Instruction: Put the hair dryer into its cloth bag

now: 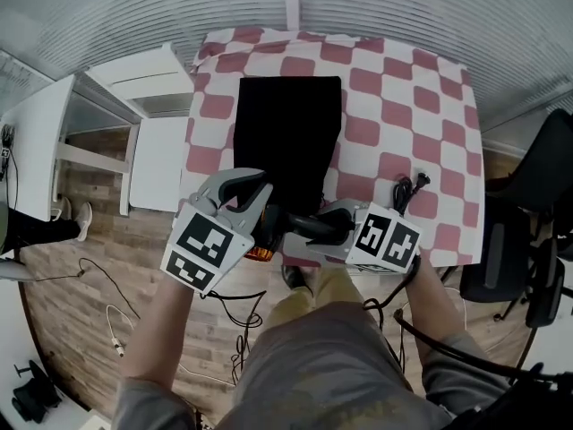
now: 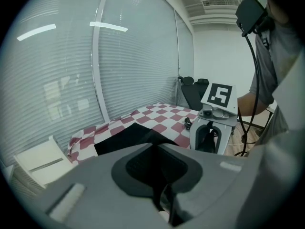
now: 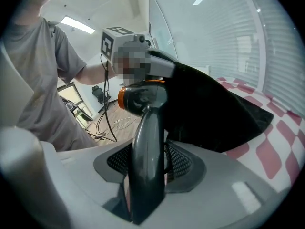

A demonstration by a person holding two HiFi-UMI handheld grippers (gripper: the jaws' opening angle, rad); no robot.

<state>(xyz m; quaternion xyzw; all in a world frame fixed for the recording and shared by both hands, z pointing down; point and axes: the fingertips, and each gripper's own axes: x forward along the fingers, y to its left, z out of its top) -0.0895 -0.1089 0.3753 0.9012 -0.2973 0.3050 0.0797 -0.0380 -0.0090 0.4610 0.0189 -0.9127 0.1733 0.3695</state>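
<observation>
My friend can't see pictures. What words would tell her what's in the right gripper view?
The right gripper is clamped on the handle of a dark grey hair dryer with an orange ring, its front end hidden in the mouth of a black cloth bag. The left gripper holds the bag's edge up, above a red-and-white checked tablecloth.

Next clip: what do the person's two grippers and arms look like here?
The left gripper and the right gripper both have light grey moulded bodies, with black textured pads inside the jaws. Each carries a white cube printed with black square markers. Black cables trail below them. The person wears a grey short-sleeved shirt.
</observation>
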